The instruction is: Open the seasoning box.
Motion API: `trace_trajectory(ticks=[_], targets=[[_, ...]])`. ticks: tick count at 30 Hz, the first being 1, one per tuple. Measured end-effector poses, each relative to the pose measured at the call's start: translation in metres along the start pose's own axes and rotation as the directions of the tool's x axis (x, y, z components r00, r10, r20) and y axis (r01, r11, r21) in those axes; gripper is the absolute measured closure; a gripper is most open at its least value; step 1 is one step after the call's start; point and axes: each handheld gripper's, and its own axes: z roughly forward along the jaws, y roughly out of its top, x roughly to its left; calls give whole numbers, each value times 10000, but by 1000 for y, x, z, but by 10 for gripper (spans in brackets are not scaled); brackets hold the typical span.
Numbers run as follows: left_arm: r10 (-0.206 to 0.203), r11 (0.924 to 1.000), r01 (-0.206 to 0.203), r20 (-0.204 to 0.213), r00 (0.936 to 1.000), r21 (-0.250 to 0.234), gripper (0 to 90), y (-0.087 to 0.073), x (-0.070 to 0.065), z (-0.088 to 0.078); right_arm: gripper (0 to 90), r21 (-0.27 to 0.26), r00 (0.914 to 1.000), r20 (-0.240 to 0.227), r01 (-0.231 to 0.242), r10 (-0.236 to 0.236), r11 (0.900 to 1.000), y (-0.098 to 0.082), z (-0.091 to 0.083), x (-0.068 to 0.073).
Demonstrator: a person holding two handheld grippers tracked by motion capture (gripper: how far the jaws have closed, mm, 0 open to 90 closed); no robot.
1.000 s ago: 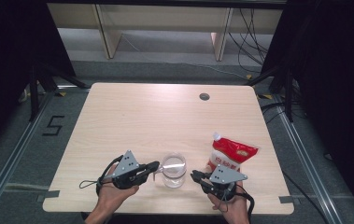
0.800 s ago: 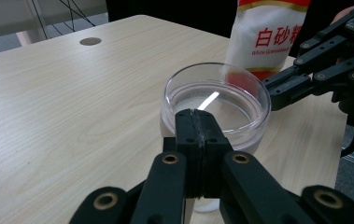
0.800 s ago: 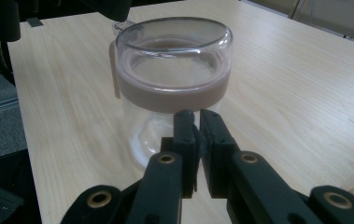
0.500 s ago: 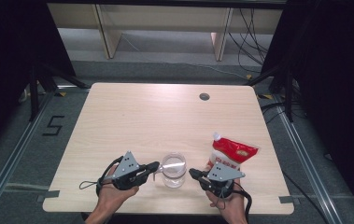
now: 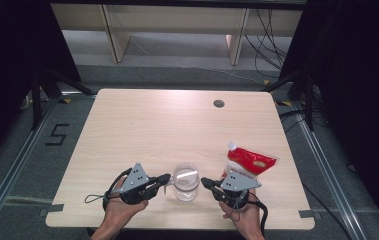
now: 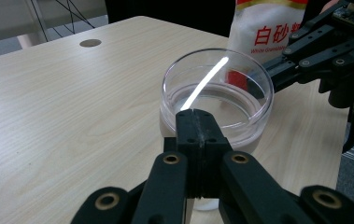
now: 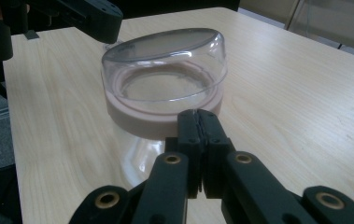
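Glass jar (image 5: 185, 180): clear, round, wide open mouth, thick see-through wall, no lid; bright strip of light reflected across the rim (image 6: 206, 81). In the right gripper view the worktop's pale wood shows as a band through its lower wall (image 7: 163, 105).
Jar position: upright on the worktop (image 5: 177, 125), near the front edge, between the two grippers.
Left gripper (image 5: 165, 178): at the jar's 9 o'clock, tips just beside the wall; jaws pressed together, nothing between them.
Right gripper (image 5: 205, 182): at the jar's 3 o'clock, tips just beside it; jaws have just been closing and now meet, nothing between them.
Sugar pouch (image 5: 248, 161): red and white, white cap, lying at the jar's 2 o'clock, behind the right gripper.
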Motion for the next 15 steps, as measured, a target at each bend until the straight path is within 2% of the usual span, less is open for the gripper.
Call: trace_trajectory(ticks=[4, 5, 6, 7, 15], targets=[[-59, 10000, 59, 22, 10000, -39, 893, -1, 0, 0, 892, -43, 10000, -11, 42, -42, 10000, 2, 2, 0], [-238, 9995, 239, 67, 9997, -193, 893, -2, 0, 1, 892, -108, 9999, -124, 118, -119, 9999, 3, 3, 0], [-238, 9995, 239, 67, 9997, -193, 892, -2, 0, 1, 894, -49, 10000, -11, -97, 97, 9999, 4, 1, 2], [-110, 9999, 111, 73, 9999, -69, 893, -2, 0, -1, 894, -13, 9999, -43, 117, -117, 9999, 5, 1, 1], [-143, 9999, 144, 145, 9998, -58, 885, -2, 1, -2, 895, -389, 9998, -46, 215, -217, 9990, 11, 2, 4]])
